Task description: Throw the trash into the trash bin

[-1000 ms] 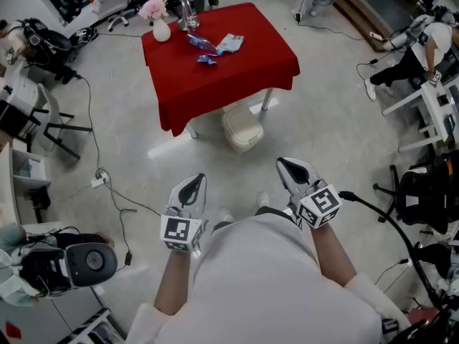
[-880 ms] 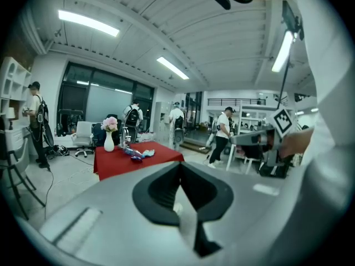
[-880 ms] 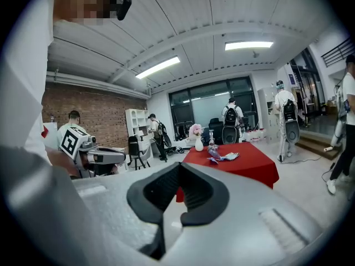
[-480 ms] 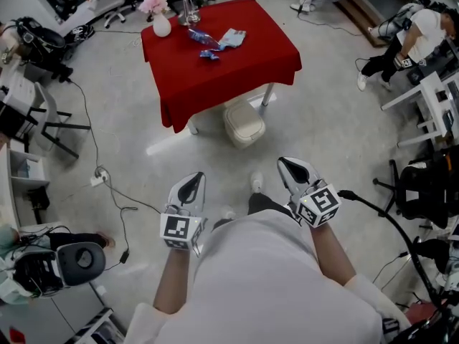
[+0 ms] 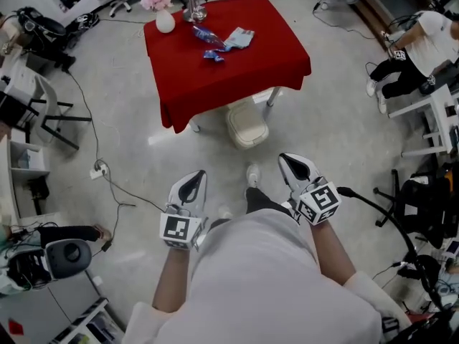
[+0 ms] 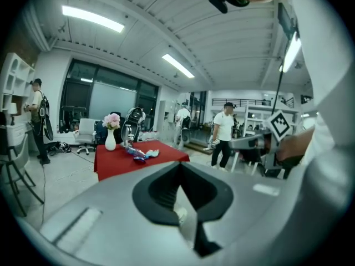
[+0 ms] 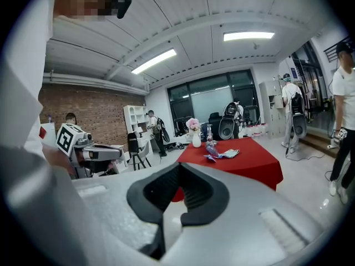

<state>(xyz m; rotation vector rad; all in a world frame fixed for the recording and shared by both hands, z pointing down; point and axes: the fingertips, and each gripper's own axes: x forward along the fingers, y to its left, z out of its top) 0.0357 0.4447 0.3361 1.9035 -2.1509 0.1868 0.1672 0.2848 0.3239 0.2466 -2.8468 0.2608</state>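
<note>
Crumpled blue and white trash [image 5: 224, 41] lies on the red-clothed table [image 5: 251, 74] far ahead; the same trash [image 6: 141, 153] [image 7: 222, 155] appears small in both gripper views. A beige trash bin [image 5: 247, 125] stands on the floor under the table's near edge. My left gripper [image 5: 193, 180] [image 6: 180, 169] and right gripper [image 5: 291, 163] [image 7: 180, 169] are held in front of my body, well short of the table. Both are shut with nothing between the jaws.
A white vase of pink flowers [image 5: 163, 18] and a glass [image 5: 192, 7] stand at the table's far edge. A cable [image 5: 118, 192] runs over the floor at left near chairs [image 5: 43, 117]. A seated person [image 5: 416, 49] and a black chair [image 5: 423, 192] are at right.
I have stepped a little toward the table, with one foot now out in front. Both grippers hold the same pose before my body and stay shut.
</note>
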